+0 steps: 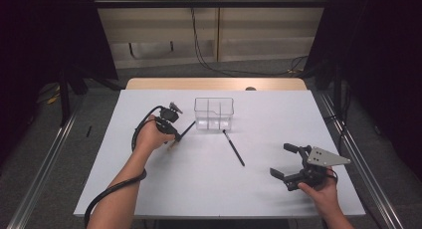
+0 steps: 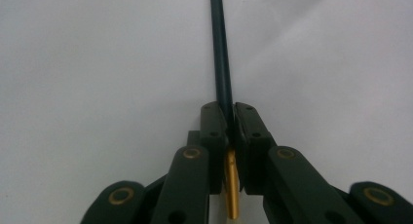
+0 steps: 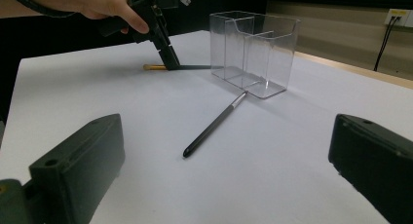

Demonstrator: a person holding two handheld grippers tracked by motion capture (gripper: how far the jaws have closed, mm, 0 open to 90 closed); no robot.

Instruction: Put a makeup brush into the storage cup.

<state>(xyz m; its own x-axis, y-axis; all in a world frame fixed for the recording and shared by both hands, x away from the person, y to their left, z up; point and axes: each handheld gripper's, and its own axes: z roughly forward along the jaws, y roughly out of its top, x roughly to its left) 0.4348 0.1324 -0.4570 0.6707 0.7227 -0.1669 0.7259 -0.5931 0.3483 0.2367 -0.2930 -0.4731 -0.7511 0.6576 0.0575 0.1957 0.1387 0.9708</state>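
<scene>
My left gripper (image 1: pixel 175 137) points down at the white table (image 1: pixel 209 189), left of centre, and is shut on a thin dark pen (image 1: pixel 188 128). In the left gripper view the pads pinch the pen's shaft (image 2: pixel 221 63), and its gold end (image 2: pixel 233 190) sticks out behind the gripper (image 2: pixel 230 112). The right gripper view shows that gripper (image 3: pixel 171 63) holding the pen (image 3: pixel 195 66) flat on the table. A second black pen (image 1: pixel 234 148) lies loose in the middle of the table (image 3: pixel 214 124). My right gripper (image 1: pixel 284 161) rests open at the front right, its jaws wide with nothing between them (image 3: pixel 226 151).
A clear plastic box (image 1: pixel 214 113) with compartments stands upright behind the pens (image 3: pixel 253 51). One tip of each pen lies close to it. A wooden strip (image 1: pixel 214 83) runs along the table's far edge, with cables on the floor beyond.
</scene>
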